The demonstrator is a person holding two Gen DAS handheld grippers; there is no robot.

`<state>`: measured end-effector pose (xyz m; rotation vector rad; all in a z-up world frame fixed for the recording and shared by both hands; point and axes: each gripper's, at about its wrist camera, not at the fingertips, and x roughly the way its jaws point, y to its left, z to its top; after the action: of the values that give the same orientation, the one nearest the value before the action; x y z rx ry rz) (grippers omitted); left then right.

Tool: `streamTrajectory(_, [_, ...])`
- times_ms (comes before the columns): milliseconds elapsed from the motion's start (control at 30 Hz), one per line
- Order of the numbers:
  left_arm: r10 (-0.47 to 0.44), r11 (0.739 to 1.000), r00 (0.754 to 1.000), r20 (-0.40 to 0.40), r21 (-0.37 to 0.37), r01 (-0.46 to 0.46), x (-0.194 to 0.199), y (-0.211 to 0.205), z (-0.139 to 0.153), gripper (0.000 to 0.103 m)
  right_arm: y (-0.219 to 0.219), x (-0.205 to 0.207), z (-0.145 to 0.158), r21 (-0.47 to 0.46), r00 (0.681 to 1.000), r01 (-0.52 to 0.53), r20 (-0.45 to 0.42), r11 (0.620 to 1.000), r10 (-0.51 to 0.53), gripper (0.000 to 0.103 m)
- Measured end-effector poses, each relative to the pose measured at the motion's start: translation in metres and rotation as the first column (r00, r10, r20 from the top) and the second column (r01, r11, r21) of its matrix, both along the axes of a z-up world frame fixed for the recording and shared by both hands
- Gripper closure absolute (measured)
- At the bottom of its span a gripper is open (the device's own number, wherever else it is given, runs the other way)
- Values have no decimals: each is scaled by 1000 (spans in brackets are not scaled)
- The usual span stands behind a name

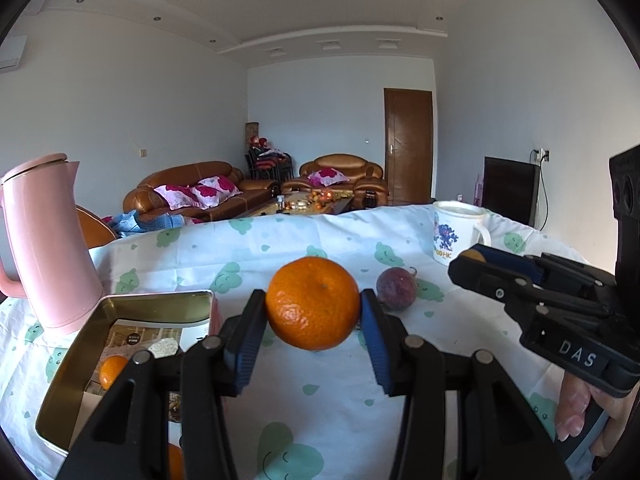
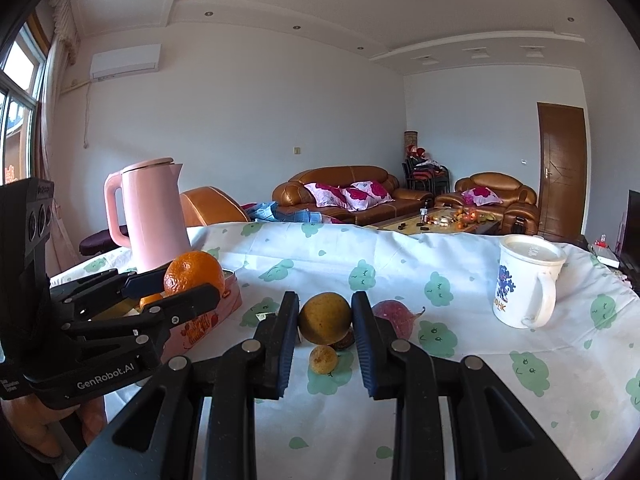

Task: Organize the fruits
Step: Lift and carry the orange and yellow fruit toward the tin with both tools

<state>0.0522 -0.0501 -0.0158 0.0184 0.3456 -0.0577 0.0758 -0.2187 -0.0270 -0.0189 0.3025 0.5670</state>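
Observation:
My left gripper point(image 1: 313, 308) is shut on an orange mandarin point(image 1: 313, 303) and holds it above the tablecloth, just right of an open metal tin point(image 1: 64, 364) that has a small mandarin point(image 1: 113, 370) inside. The same mandarin point(image 2: 195, 273) shows in the right wrist view, held over the tin point(image 2: 208, 316). My right gripper point(image 2: 325, 318) is shut on a yellow-brown round fruit point(image 2: 325, 318) above the cloth. A smaller yellow fruit point(image 2: 323, 359) and a dark fruit point(image 2: 345, 342) lie below it. A purple passion fruit point(image 1: 397, 287) lies on the cloth, also seen in the right wrist view point(image 2: 394, 314).
A pink kettle point(image 1: 44, 240) stands behind the tin at the left. A white mug point(image 1: 456, 236) stands at the right on the patterned tablecloth point(image 1: 320, 408). Sofas and a coffee table lie beyond the table's far edge.

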Motion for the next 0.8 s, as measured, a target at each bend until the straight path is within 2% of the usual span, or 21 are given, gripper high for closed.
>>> streamTrajectory(800, [11, 1000, 999, -36, -22, -12, 1, 7, -2, 55, 8, 3, 0, 8, 999, 38, -34, 999, -38, 74])
